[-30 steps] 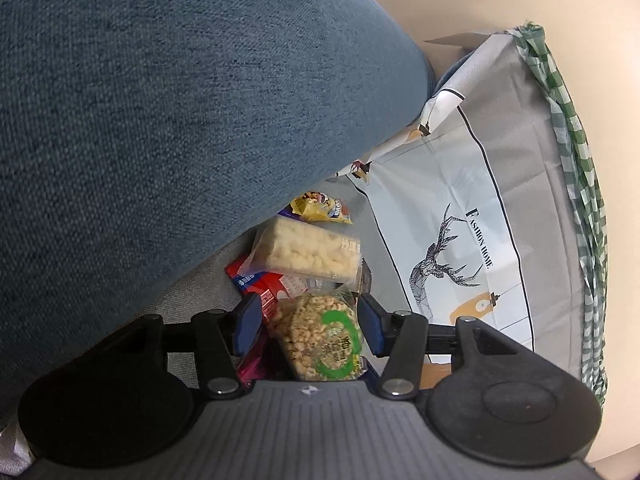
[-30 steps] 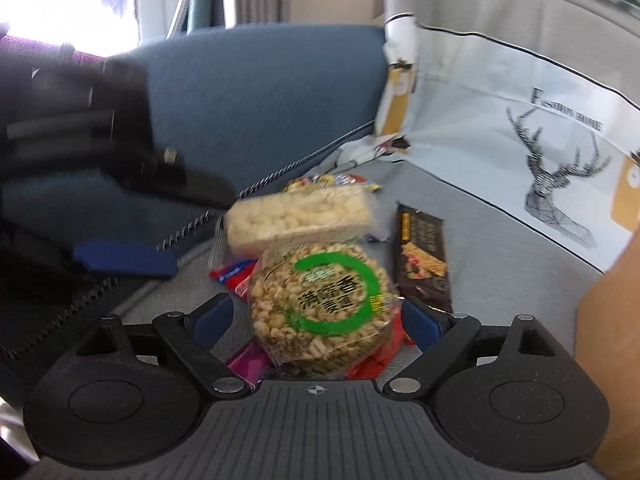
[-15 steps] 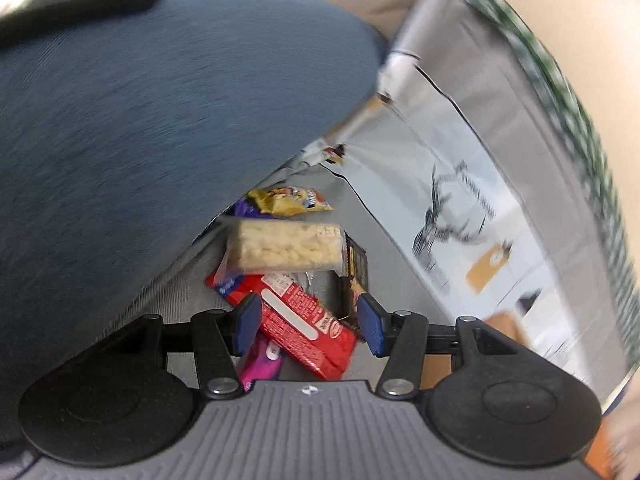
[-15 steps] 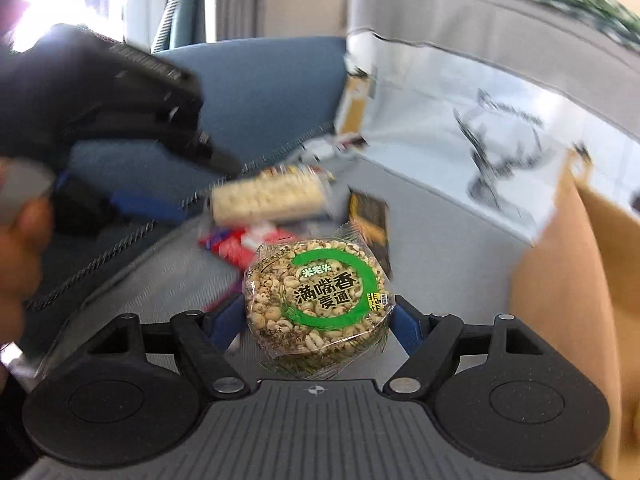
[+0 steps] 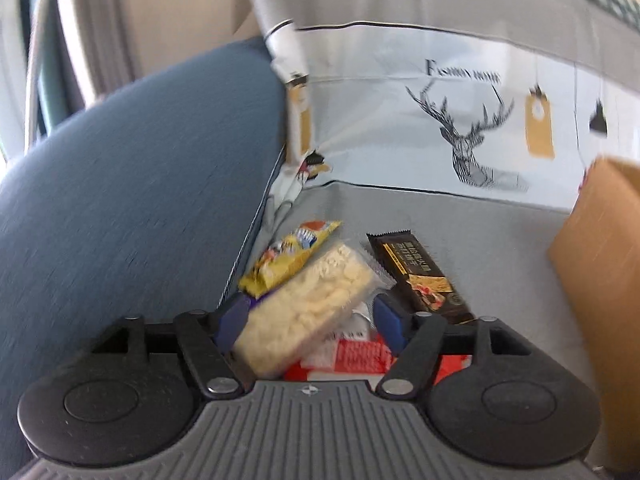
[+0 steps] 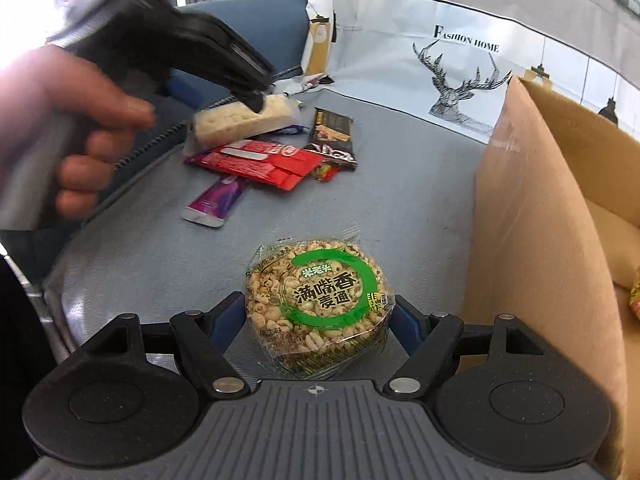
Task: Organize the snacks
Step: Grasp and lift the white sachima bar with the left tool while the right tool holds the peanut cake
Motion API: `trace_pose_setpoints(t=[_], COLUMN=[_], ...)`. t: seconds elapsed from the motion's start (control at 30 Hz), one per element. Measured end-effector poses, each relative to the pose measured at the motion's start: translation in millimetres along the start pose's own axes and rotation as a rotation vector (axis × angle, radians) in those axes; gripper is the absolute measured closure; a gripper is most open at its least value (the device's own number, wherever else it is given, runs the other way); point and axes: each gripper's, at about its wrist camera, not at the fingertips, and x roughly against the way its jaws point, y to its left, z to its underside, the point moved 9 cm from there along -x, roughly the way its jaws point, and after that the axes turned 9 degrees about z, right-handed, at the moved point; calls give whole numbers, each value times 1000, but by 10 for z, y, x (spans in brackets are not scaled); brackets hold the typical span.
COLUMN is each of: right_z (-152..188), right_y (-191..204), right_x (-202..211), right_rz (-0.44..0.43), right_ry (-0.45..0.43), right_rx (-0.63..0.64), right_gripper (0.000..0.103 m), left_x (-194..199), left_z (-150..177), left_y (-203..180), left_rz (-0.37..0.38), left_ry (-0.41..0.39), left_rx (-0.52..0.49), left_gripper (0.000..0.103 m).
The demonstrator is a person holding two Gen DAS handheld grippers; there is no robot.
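Observation:
My right gripper (image 6: 318, 320) is shut on a round puffed-grain cake with a green ring label (image 6: 318, 304), held above the grey seat beside the cardboard box (image 6: 536, 208). My left gripper (image 5: 310, 320) is open, its blue pads on either side of a pale rice-puff bar (image 5: 308, 308), which also shows in the right wrist view (image 6: 240, 120). Beneath it lie a red packet (image 6: 256, 162), a dark chocolate bar (image 5: 418, 276), a yellow packet (image 5: 288, 256) and a purple sachet (image 6: 216, 202).
A blue sofa arm (image 5: 140, 184) rises on the left. A grey and white deer-print cloth (image 5: 460, 128) covers the back. The open cardboard box (image 5: 600, 280) stands at the right and holds some snacks (image 6: 634, 296).
My right gripper has pulled back and right with the round cake, away from the pile toward the box. My left gripper has swung over and come down around the rice-puff bar.

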Motion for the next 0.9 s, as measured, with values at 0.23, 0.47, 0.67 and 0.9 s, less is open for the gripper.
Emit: trace_pose_setpoints(t=[0.23,0.47,0.67,0.9], right_z=[-37,-25,-16,-10], right_y=[-41,-31,23,92], right_x=[-80,-189,-275,-204], right_rz=[-66,-62,-73,-67], right_ry=[22,35,40,1], right_rx=[-76,-80,-58,-17], right_gripper=[21,12,21,22], left_x=[-349,-437,-277,77], left_z=[69,173,196,280], left_y=[-51,56,209,299], left_rz=[-33,-40,-1,98], left_ry=[64,99,93,91], left_rx=[-105,-59,88,284], left_gripper=[23,50,73,73])
